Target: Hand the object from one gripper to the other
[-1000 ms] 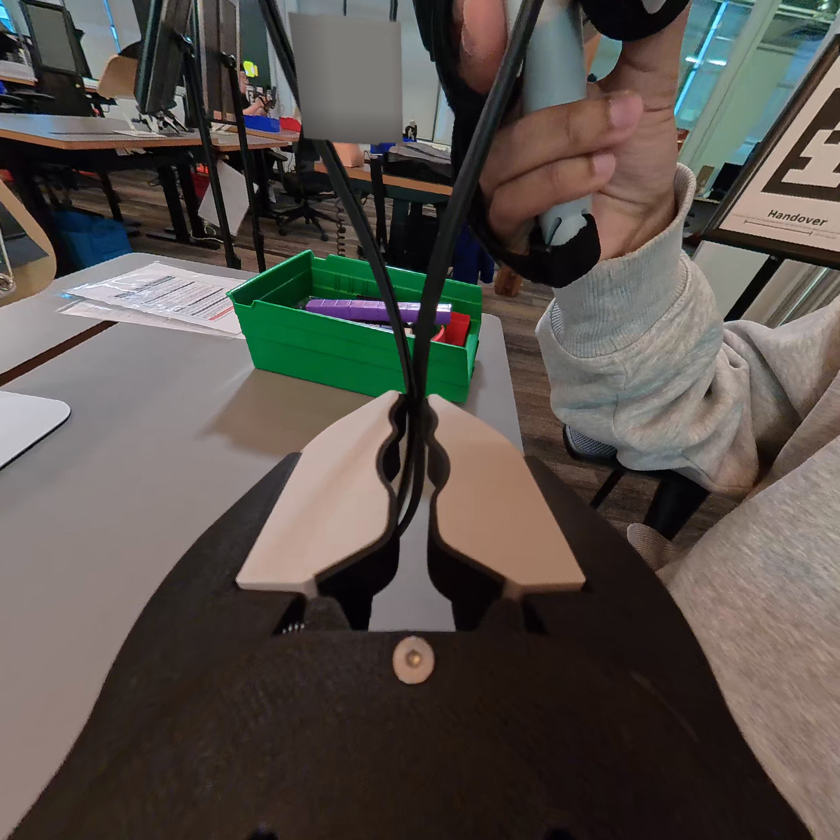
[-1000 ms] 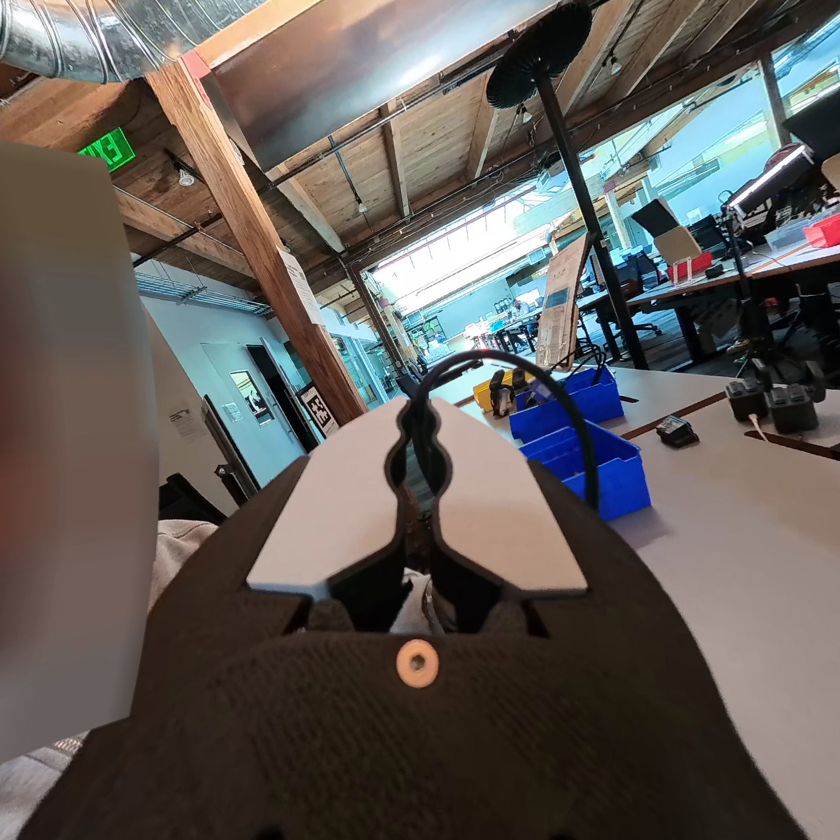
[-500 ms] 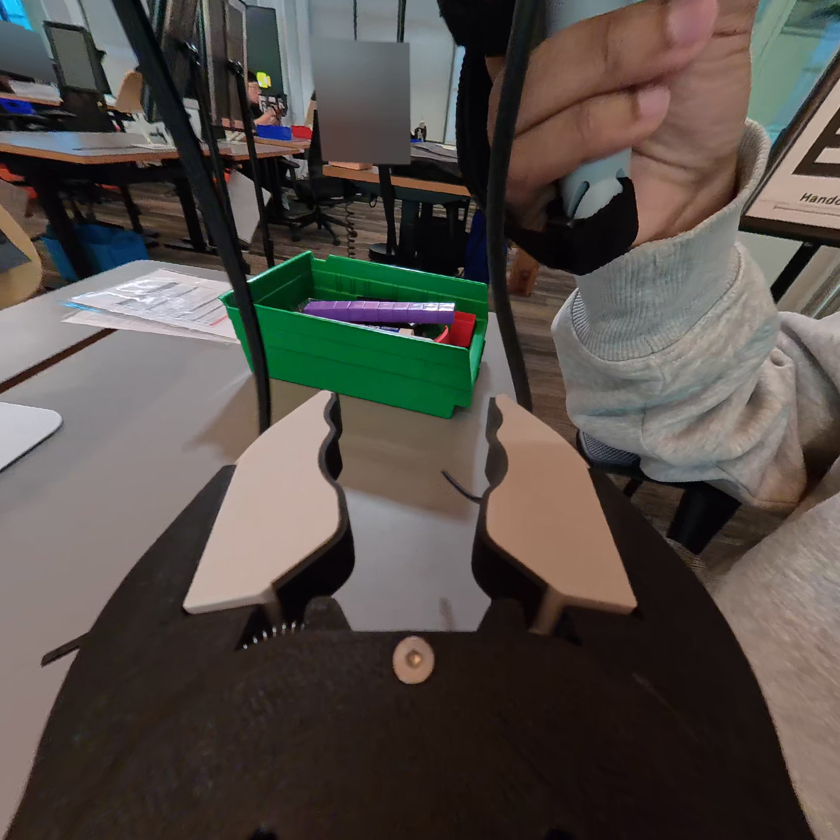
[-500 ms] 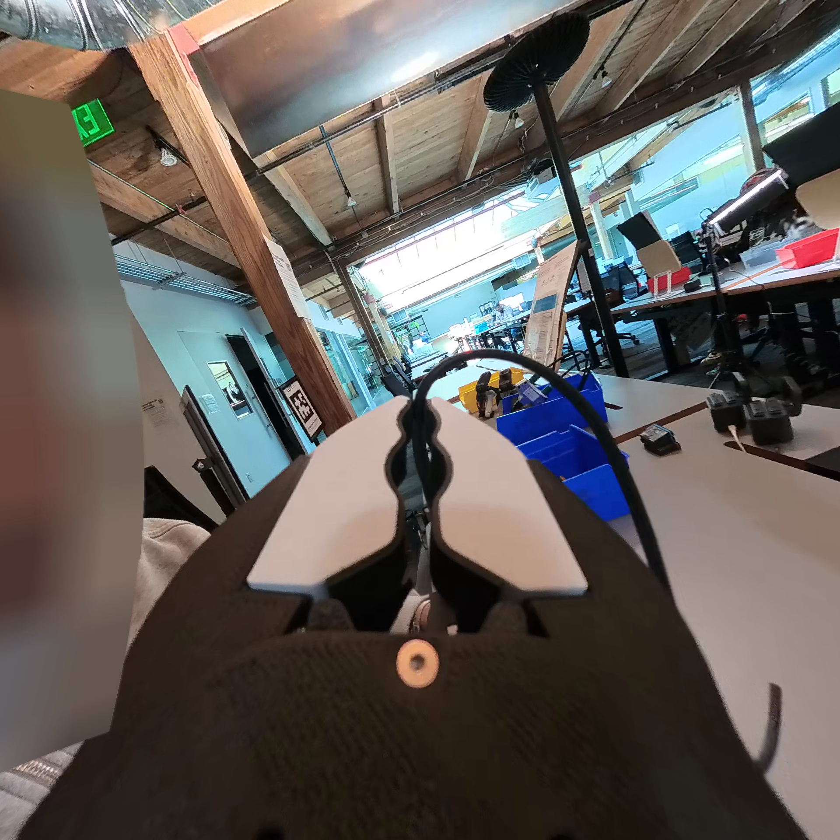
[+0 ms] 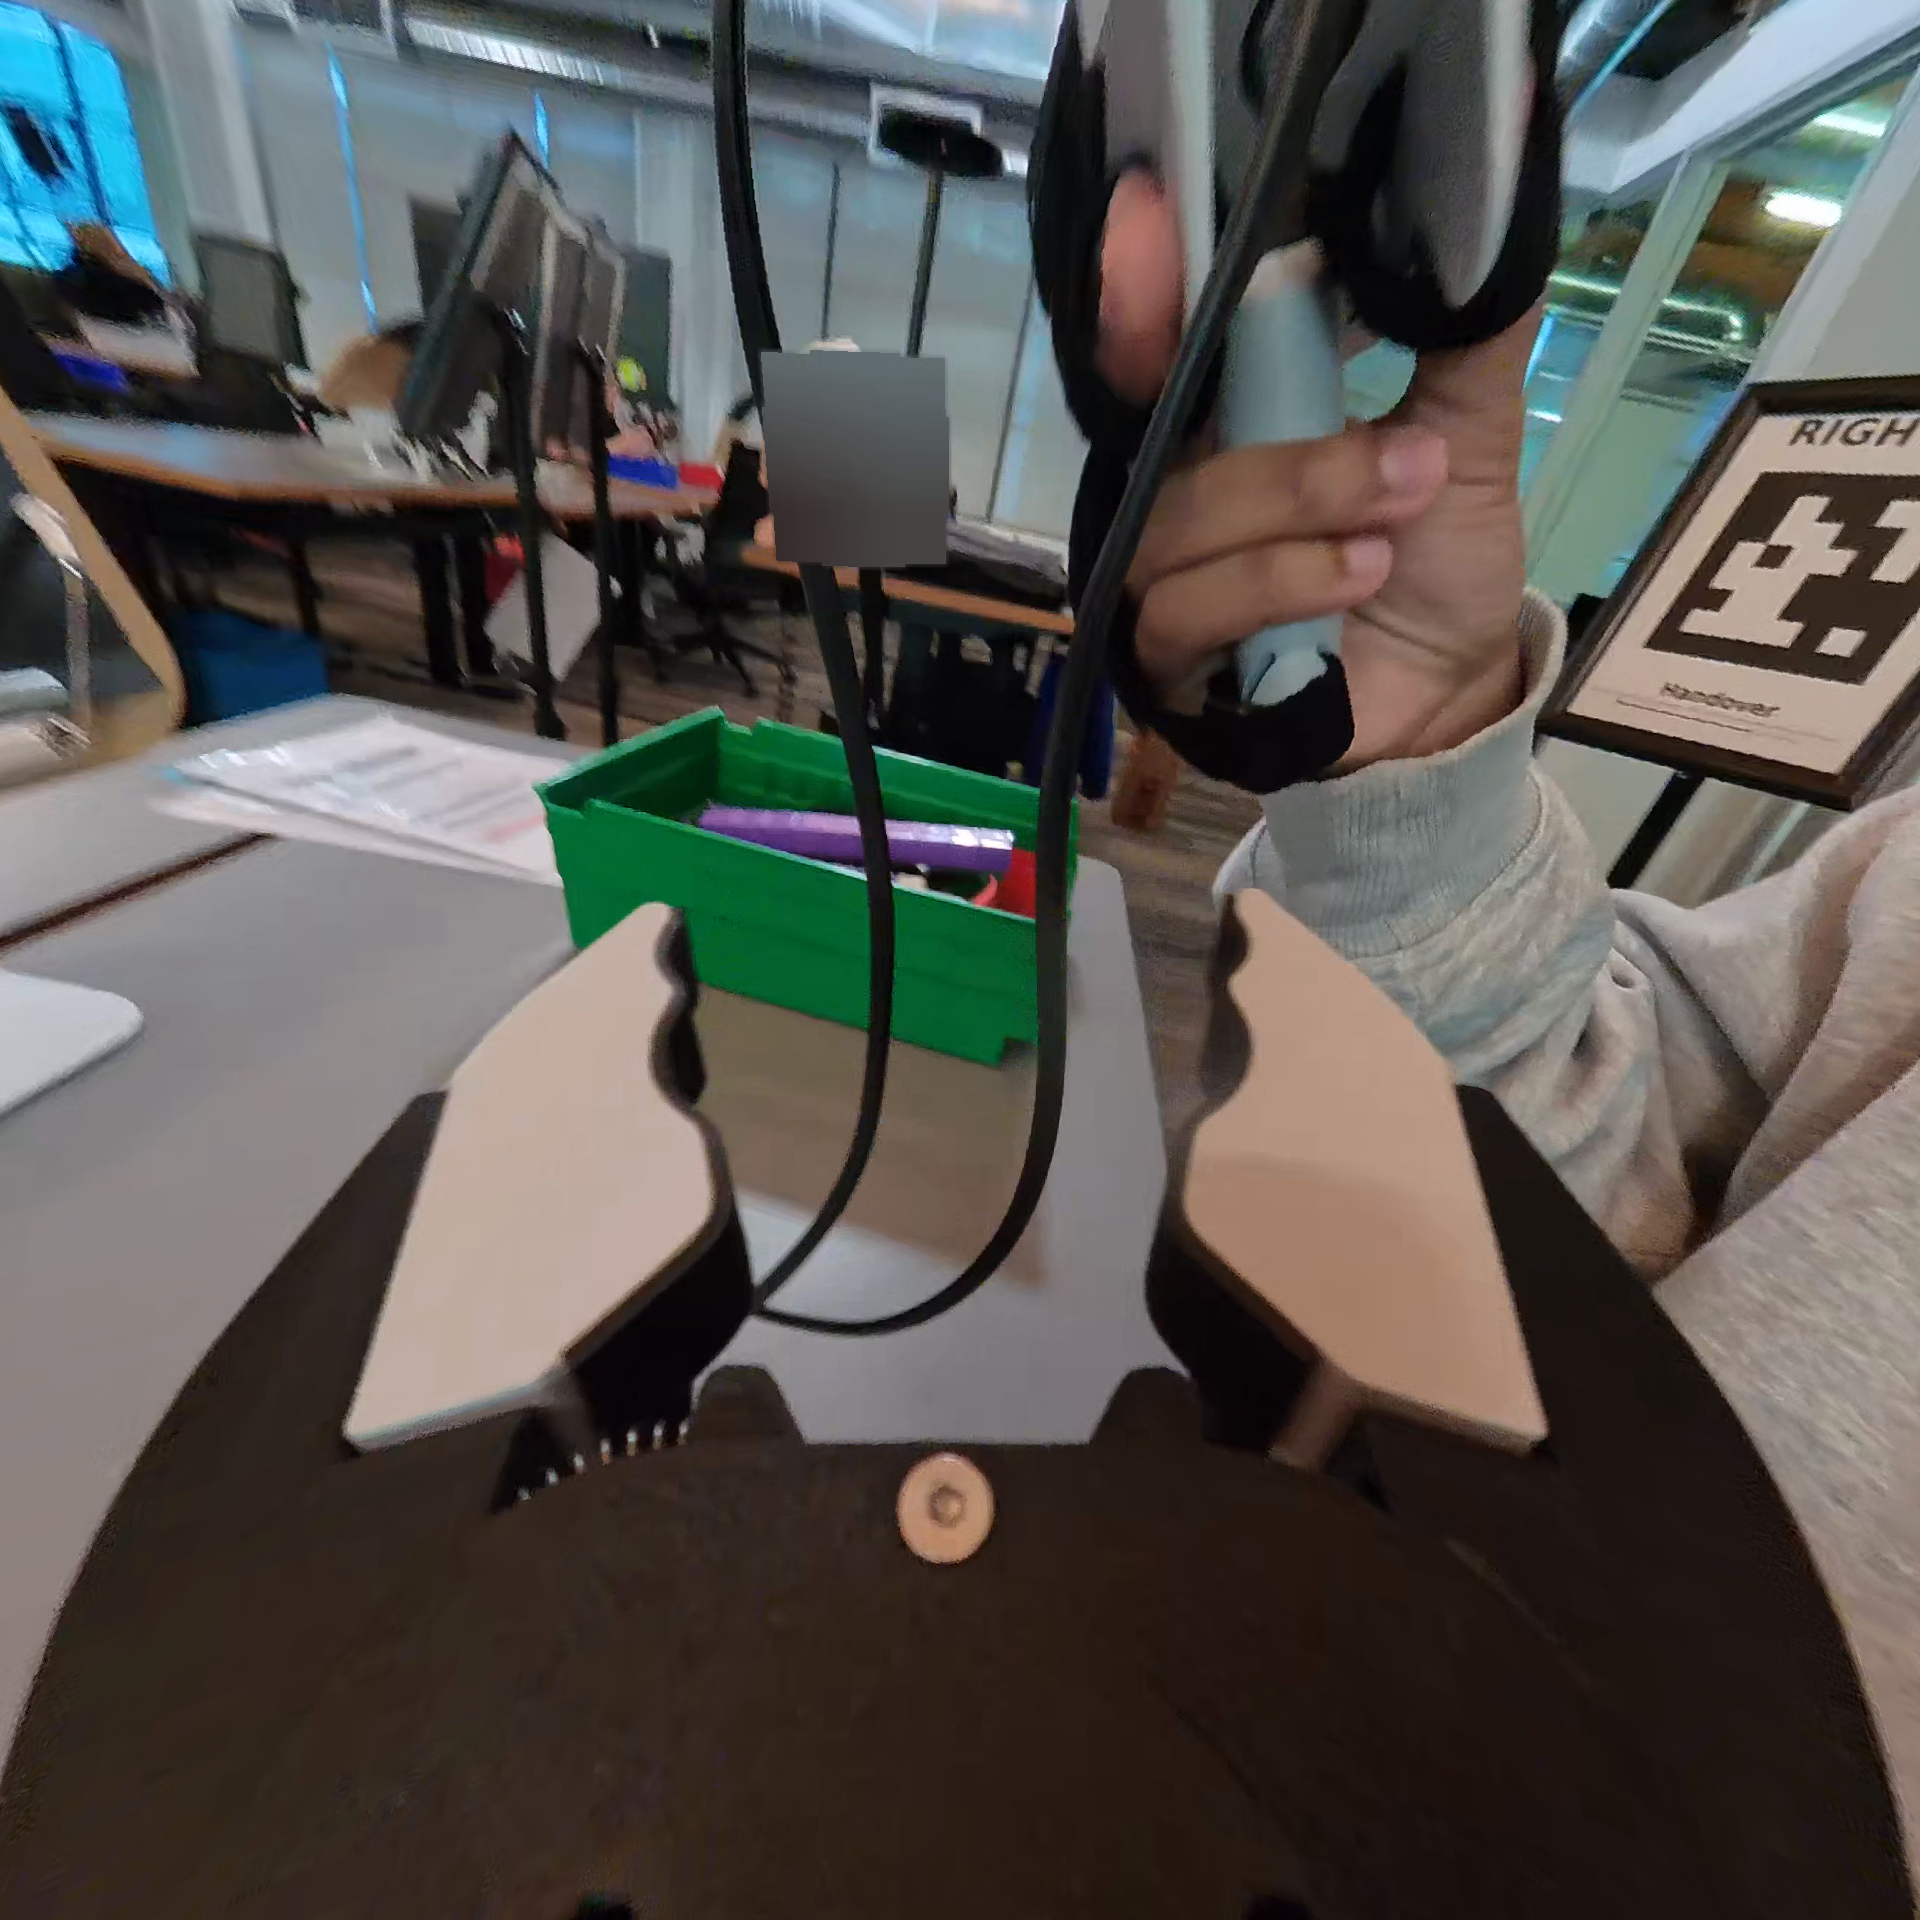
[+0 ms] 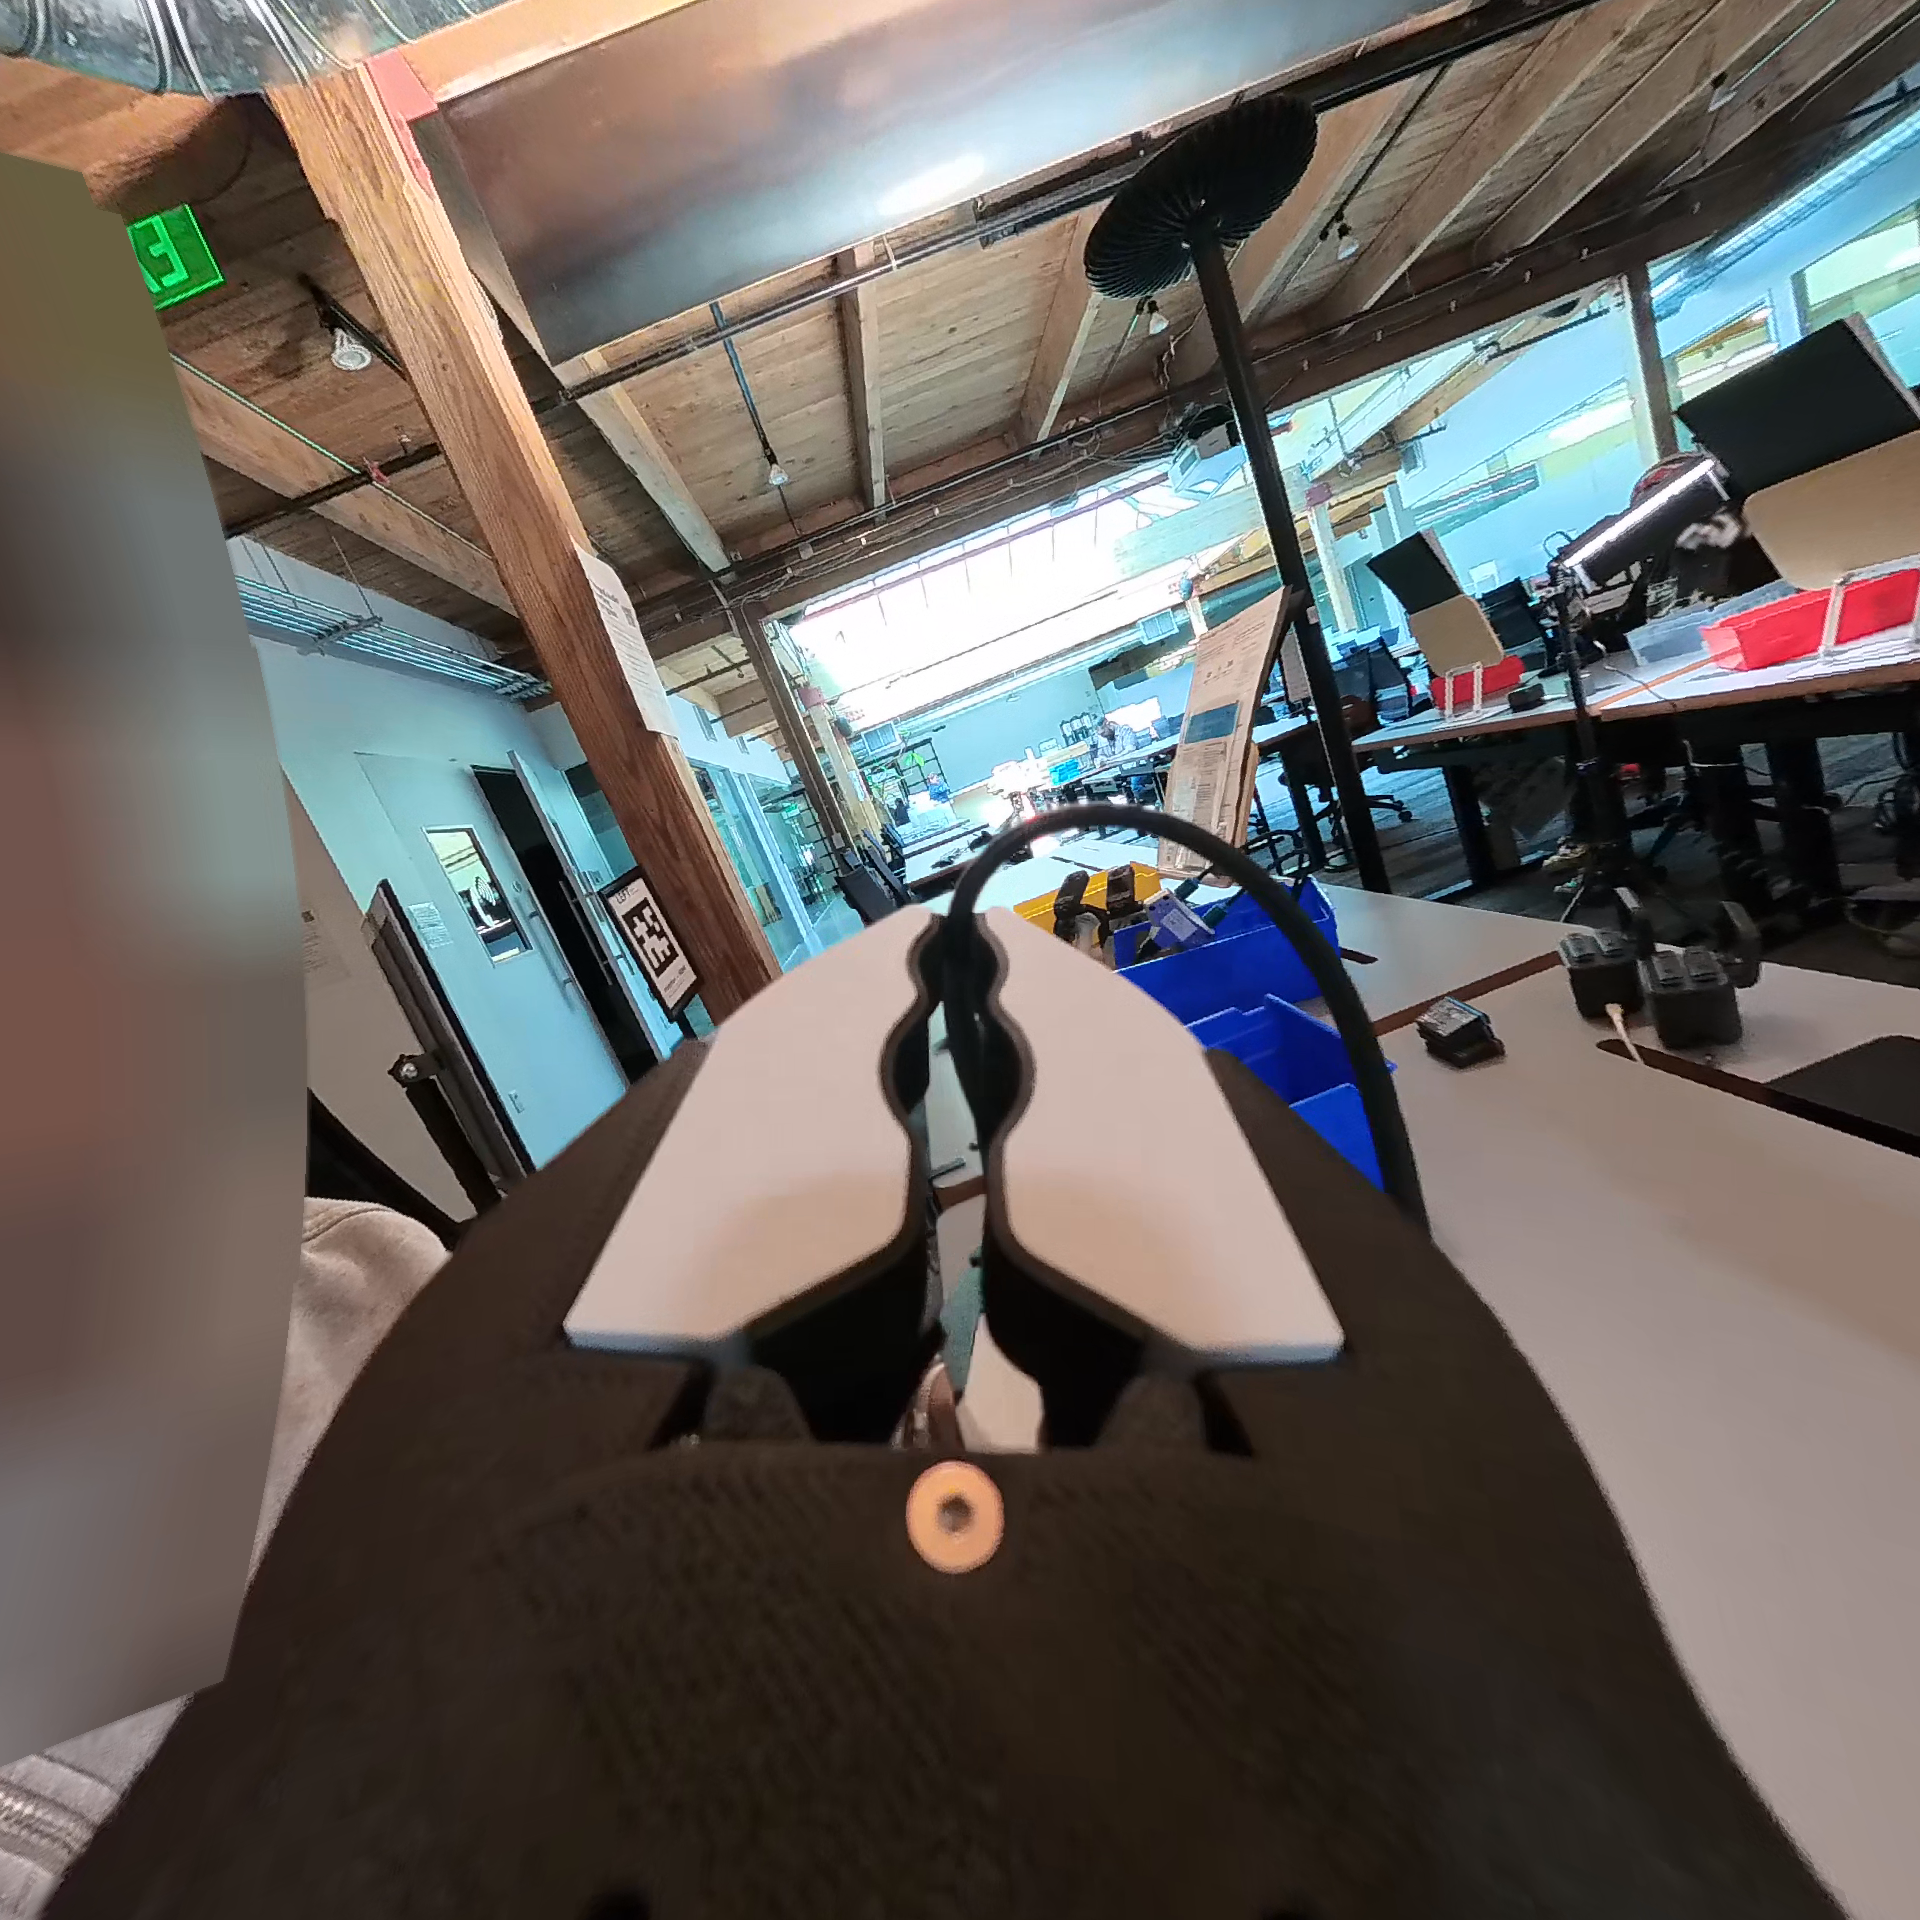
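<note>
Hanging from above, the black cable (image 5: pixel 1049 935) now dangles as a loose loop in front of the green bin (image 5: pixel 810 935), its bottom curve swinging free in the wide gap of the left tongs (image 5: pixel 951 997). A second ago those tongs were pinched shut on the cable; half a second ago they had begun to part, and now they stand fully spread with nothing in their grip. The cable passes between the fingers without touching either, as far as I can tell.

Up above the bin, the person's hand (image 5: pixel 1340 561) holds the right tool's handle, and both strands of the cable run up toward it. In the right wrist view the right tongs (image 6: pixel 961 940) are closed tight on the cable (image 6: pixel 1288 935), as they were throughout, with a short arch of it curling out past the tips and dropping away to the right.

So the handover looks essentially made: the right side alone carries the cable. What seems left is for the left tongs to draw back clear of the loop without snagging it.
</note>
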